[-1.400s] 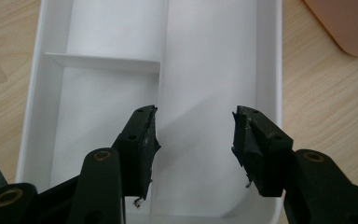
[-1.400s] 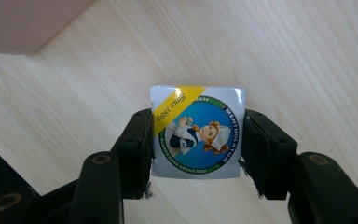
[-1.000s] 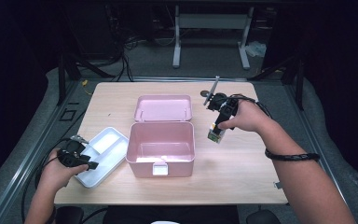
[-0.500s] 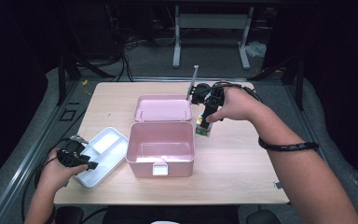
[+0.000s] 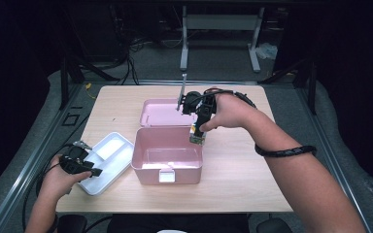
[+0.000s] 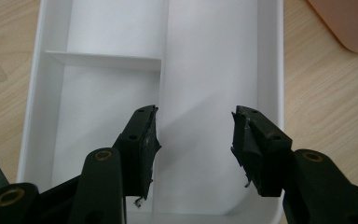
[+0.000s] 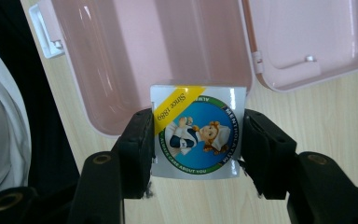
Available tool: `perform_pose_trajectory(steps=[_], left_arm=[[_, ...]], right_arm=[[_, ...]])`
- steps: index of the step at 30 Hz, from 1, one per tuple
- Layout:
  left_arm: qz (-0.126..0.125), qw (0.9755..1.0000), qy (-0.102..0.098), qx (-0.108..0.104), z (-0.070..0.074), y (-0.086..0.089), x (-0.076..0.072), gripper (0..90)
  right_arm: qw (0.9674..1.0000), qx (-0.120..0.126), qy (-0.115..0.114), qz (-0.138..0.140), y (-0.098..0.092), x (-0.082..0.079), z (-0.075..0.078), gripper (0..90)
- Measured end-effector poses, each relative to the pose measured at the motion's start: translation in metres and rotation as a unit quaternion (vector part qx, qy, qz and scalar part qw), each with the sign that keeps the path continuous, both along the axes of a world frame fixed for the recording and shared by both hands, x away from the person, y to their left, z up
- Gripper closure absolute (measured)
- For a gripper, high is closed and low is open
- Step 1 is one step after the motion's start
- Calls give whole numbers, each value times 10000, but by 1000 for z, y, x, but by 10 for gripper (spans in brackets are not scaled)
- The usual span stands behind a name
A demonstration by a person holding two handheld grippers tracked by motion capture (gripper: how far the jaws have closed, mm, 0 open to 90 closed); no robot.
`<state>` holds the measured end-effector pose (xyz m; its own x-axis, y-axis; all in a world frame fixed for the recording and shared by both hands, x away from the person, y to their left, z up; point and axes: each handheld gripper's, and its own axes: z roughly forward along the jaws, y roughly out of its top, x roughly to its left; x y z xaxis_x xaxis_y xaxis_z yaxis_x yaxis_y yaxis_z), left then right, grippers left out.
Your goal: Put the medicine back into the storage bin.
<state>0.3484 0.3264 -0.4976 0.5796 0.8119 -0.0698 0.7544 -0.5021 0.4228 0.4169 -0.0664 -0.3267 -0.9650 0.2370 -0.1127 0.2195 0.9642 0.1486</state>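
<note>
- Your left gripper (image 5: pixel 93 171) rests at about 8 o'clock on the table, its jaws spread wide and holding nothing, poised over the long right-hand compartment of the white plastic divided tray (image 6: pixel 270 70).
- The open pink plastic box (image 5: pixel 167 156) sits at the centre; its hinged lid (image 5: pixel 162 112) lies flat behind it at 12 o'clock.
- Your right gripper (image 7: pixel 198 142) clamps a small square carton with a blue round label (image 7: pixel 196 130), hanging over the box's right rim at about 2 o'clock; the cavity lies just left and below.
- The carton's depth and underside are hidden, and the box floor shows glare.
</note>
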Motion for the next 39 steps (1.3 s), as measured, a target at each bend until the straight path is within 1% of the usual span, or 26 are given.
perform_pose_trajectory(steps=[1, 5, 6, 9, 10, 11, 12, 13, 14, 17, 19, 24, 26, 27, 28, 31, 33, 39], left_arm=[[-2, 10000, 2, -2, 0, 0, 0, 497], [6, 10000, 14, 0, 0, 0, 0, 497], [6, 10000, 14, 0, 0, 0, 0, 497], [2, 10000, 20, 5, 0, 0, 0, 498], [2, 10000, 20, 5, 0, 0, 0, 498], [-6, 10000, 15, -2, -1, 0, 0, 498], [-5, 10000, 19, 0, -1, 0, 0, 498], [1, 10000, 24, -12, -1, 0, 0, 498], [0, 10000, 21, -2, -1, 0, 0, 498], [-30, 10000, 31, 19, -2, 0, 0, 498], [-4, 10000, 45, 13, -2, -1, 0, 498], [-37, 10000, 50, 36, -3, -1, 0, 498], [-30, 10000, 49, 39, -3, -1, 0, 498], [-30, 10000, 49, 39, -3, -1, 0, 498], [-10, 10000, 54, 39, -3, -1, -1, 498], [-19, 10000, 68, 48, -4, -1, -1, 498], [-18, 10000, 72, 41, -4, -1, -1, 498], [-42, 9999, 82, 40, -4, -2, -1, 498]], right_arm=[[10000, -17, 21, 70, 3, -1, -6, 471], [9997, 18, 45, 221, 9, -2, -15, 471], [9997, 18, 45, 221, 9, -2, -15, 471], [9992, 24, 89, 378, 15, -4, -24, 471], [9992, 24, 89, 378, 15, -4, -24, 471], [9991, 20, 105, 410, 17, -4, -27, 470], [9987, 7, 99, 491, 19, -5, -35, 470], [9986, 21, 104, 518, 21, -5, -39, 470], [9983, -22, 114, 576, 22, -4, -43, 470], [9978, -49, 115, 646, 25, -4, -56, 470], [9973, -85, 158, 705, 27, -3, -65, 470], [9971, -106, 171, 733, 29, -2, -82, 470], [9970, -138, 203, 735, 30, -1, -88, 470], [9970, -138, 203, 735, 30, -1, -88, 470], [9969, -151, 200, 751, 30, 0, -94, 470], [9963, -223, 247, 792, 32, 1, -102, 469], [9960, -272, 238, 814, 33, 1, -107, 469], [9961, -272, 244, 803, 35, 4, -117, 468]])
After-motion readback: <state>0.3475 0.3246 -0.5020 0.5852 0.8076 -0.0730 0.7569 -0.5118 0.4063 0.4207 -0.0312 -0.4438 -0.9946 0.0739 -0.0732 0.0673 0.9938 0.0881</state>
